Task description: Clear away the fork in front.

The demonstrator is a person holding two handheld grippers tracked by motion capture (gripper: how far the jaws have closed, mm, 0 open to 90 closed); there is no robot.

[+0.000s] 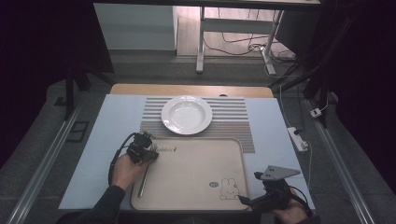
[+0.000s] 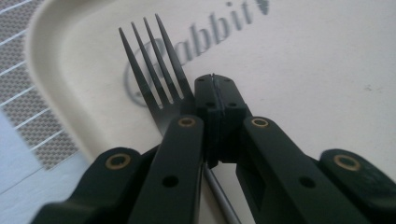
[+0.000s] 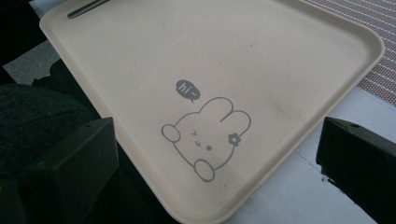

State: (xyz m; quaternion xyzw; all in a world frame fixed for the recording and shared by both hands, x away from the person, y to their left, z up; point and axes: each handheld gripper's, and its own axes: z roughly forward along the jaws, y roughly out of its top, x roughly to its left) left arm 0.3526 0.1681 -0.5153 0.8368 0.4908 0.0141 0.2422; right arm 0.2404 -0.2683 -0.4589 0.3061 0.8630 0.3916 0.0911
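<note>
Since the left gripper [image 2: 212, 93] is clamped on the fork [image 2: 156, 70] over the tray's [image 1: 196, 196] left edge — next it's probably carrying it toward the plate [image 1: 187, 114]; right gripper [image 1: 250, 199] gapes empty.

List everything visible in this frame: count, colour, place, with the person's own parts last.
fork: 1, dark metal, over the tray's left edge, clamped in the left tongs
tray: 1, cream with a rabbit drawing, near side of the table
plate: 1, white, on the striped mat beyond the tray
striped mat: 1, grey and white, under the plate
table cover: 1, pale blue
left tongs: black, shut on the fork
right tongs: black, open, at the tray's near right corner
</note>
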